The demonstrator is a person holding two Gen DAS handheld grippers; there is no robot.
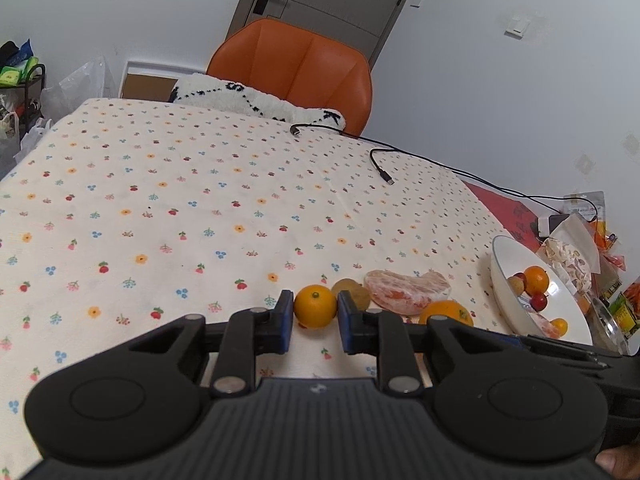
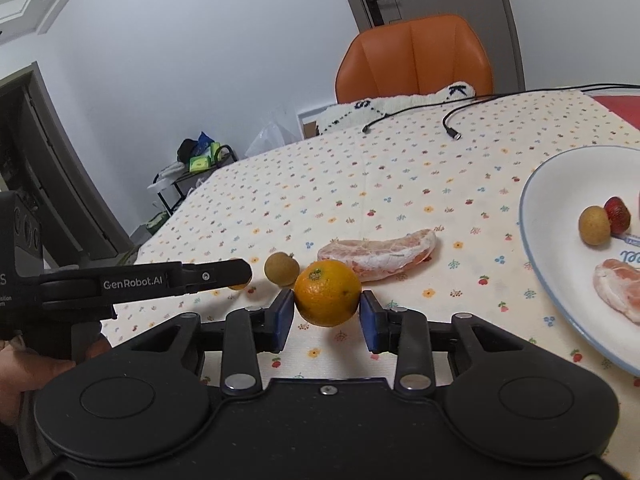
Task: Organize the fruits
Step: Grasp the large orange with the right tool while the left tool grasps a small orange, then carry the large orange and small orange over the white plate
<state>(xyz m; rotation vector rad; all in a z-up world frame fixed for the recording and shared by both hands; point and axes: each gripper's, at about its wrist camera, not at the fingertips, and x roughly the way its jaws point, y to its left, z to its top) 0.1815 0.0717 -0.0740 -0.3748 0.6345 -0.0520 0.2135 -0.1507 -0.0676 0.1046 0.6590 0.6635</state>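
A small orange point(image 1: 315, 306) sits between the blue pads of my left gripper point(image 1: 316, 322), which touch it on both sides. My right gripper point(image 2: 327, 318) is shut the same way on a larger orange point(image 2: 328, 294), low over the flowered tablecloth; this orange point(image 1: 446, 312) also shows in the left wrist view. Beyond them lie a brown round fruit point(image 1: 352, 292) point(image 2: 281, 268) and a peeled pomelo segment point(image 1: 408, 292) point(image 2: 376, 256). To the right, the white plate point(image 1: 516, 280) point(image 2: 552, 240) holds small fruits and another pomelo piece. The left gripper point(image 2: 240, 274) appears side-on in the right wrist view, hiding most of its fruit.
Two black cables point(image 1: 380, 164) point(image 2: 452, 124) trail across the far right of the table. Snack packets point(image 1: 572, 256) and a red mat point(image 1: 504, 208) lie beyond the plate. An orange chair point(image 1: 296, 68) with a white cushion stands at the far edge. A person's hand point(image 2: 24, 368) holds the left gripper.
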